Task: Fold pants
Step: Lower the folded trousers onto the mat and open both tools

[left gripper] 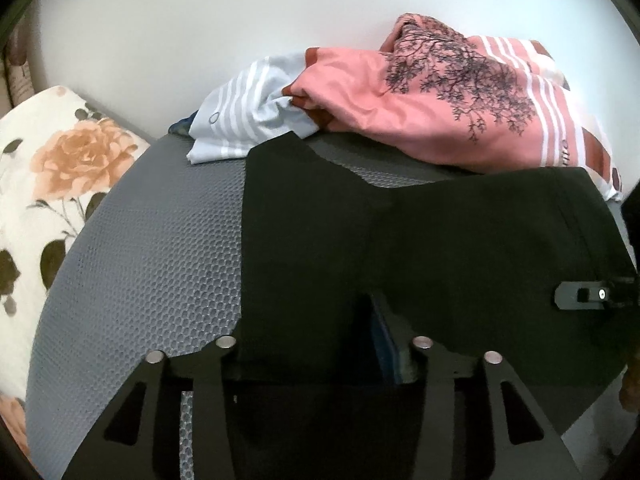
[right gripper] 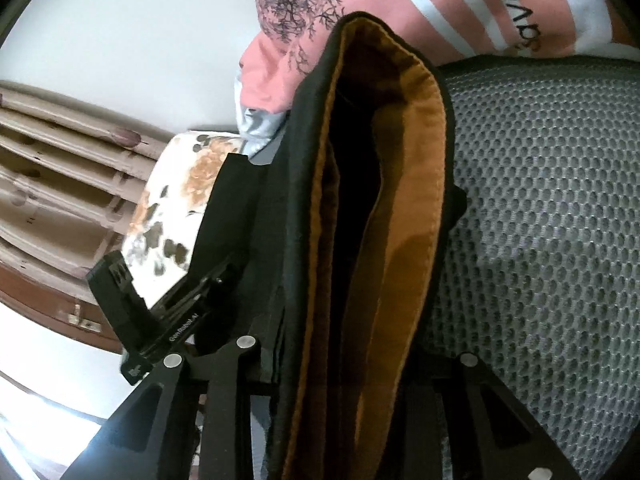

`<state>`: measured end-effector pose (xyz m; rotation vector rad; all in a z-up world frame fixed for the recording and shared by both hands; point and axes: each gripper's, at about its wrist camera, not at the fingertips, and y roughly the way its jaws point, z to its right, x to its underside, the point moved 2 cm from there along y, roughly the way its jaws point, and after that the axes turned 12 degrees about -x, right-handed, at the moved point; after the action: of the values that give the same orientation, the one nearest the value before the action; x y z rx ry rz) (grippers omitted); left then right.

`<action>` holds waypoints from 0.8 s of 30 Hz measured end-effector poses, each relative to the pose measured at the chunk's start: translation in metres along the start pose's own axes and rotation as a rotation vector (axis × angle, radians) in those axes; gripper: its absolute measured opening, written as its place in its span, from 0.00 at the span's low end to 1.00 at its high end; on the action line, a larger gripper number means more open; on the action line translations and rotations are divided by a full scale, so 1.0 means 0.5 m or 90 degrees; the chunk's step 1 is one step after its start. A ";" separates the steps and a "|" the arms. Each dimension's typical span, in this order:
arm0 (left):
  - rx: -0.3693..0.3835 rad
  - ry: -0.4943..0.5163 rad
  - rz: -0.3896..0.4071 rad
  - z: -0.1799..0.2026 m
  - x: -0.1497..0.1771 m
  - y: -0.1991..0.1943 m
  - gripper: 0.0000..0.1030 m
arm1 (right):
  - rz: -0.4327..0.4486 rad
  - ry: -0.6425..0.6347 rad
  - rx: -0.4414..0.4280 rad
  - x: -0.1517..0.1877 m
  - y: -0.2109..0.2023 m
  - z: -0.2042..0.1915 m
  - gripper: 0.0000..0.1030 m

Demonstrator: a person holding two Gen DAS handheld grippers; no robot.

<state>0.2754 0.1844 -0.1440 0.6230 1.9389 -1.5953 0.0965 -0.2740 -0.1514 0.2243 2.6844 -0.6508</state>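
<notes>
At the far left a floral pillow lay beside the grey mesh surface. The black pants lay spread over that mesh, with striped bedding heaped behind. My left tool stood apart, cloth between its fingers but not pinched. My right tool was clamped on the waistband, its tan lining showing. The fabric looked soft, limp and light; I judged seams and waistband the surest holds.
</notes>
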 end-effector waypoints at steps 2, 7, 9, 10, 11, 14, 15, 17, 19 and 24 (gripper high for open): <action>-0.002 -0.011 0.004 -0.008 0.006 0.007 0.56 | 0.007 -0.024 0.030 0.007 0.008 -0.005 0.30; -0.010 -0.039 -0.003 -0.023 0.004 0.014 0.67 | 0.040 -0.056 0.070 0.024 0.020 -0.023 0.30; -0.016 -0.050 -0.008 -0.027 0.005 0.017 0.71 | 0.055 -0.074 0.086 0.030 0.025 -0.030 0.30; -0.020 -0.055 -0.011 -0.030 0.005 0.018 0.73 | 0.062 -0.079 0.091 0.033 0.029 -0.031 0.31; -0.021 -0.058 -0.012 -0.031 0.005 0.019 0.74 | 0.070 -0.082 0.094 0.036 0.031 -0.033 0.32; -0.030 -0.062 -0.012 -0.032 0.005 0.019 0.77 | 0.085 -0.091 0.102 0.037 0.027 -0.024 0.34; -0.033 -0.062 -0.011 -0.032 0.005 0.018 0.78 | 0.089 -0.094 0.102 0.039 0.026 -0.023 0.35; -0.039 -0.062 -0.008 -0.031 0.005 0.016 0.79 | 0.098 -0.099 0.106 0.043 0.024 -0.022 0.37; -0.048 -0.062 -0.002 -0.031 0.005 0.012 0.79 | 0.110 -0.113 0.125 0.052 0.020 -0.026 0.41; -0.077 -0.052 0.025 -0.025 0.005 -0.003 0.79 | 0.160 -0.149 0.208 0.064 0.012 -0.048 0.78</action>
<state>0.2710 0.1963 -0.1430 0.5343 1.9346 -1.4457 0.0609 -0.2552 -0.1464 0.5270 2.2679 -0.9656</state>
